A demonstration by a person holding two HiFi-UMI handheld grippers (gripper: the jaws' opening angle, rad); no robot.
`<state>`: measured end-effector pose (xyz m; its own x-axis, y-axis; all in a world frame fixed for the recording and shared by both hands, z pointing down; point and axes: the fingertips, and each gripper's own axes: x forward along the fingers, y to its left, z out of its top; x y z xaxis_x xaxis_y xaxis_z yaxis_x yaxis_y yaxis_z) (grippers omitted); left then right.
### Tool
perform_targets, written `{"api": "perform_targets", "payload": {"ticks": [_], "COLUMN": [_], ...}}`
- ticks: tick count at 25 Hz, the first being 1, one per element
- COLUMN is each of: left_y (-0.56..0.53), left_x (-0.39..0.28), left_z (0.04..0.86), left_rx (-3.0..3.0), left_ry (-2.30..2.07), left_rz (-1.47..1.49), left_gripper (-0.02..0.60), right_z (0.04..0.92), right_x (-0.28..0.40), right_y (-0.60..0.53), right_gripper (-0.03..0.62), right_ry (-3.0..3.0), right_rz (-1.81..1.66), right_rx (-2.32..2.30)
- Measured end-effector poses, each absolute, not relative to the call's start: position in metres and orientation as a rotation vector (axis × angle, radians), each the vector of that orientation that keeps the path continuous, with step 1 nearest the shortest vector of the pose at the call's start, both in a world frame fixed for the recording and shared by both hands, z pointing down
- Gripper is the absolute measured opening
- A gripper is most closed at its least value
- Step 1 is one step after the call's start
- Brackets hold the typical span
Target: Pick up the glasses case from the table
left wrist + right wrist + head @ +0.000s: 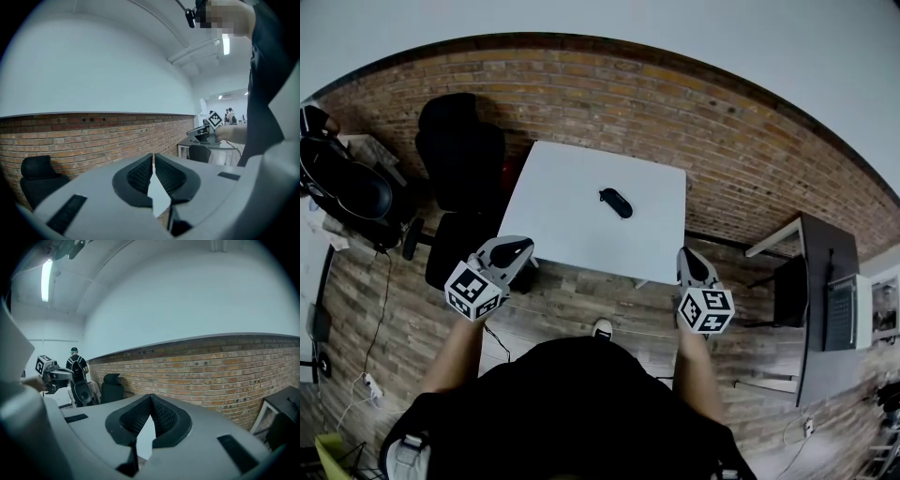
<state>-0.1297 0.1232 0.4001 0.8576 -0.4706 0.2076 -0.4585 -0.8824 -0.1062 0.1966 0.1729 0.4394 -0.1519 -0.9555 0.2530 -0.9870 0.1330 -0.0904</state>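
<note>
A dark, oval glasses case (616, 202) lies closed near the middle of the white square counter (553, 225), its contents hidden. The left claw (525, 248) and right claw (688, 257) are both clenched on nothing, one by each near corner of the counter, well apart from the case.

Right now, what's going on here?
A person stands at a white table with a gripper in each hand. The left gripper and right gripper are both shut and empty, held close to the table's near edge. The case lies untouched around the table's middle.
</note>
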Motion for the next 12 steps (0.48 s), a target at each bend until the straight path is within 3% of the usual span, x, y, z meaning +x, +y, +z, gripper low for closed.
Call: {"api": "perform_targets", "payload": {"ticks": [12], "left_y": [0.098], "left_x": [-0.105], "left_z": [0.412], "left_rx": [-2.99], "left_ry": [0.743], "left_rz": [-0.4], "left_gripper": [0.024], "right_z": [0.447], "right_x": [0.222], "right_y": [0.144], "right_gripper": [0.015], "right_ry": [-2.271], "right_rz": [0.373], "right_rx": [1.952]}}
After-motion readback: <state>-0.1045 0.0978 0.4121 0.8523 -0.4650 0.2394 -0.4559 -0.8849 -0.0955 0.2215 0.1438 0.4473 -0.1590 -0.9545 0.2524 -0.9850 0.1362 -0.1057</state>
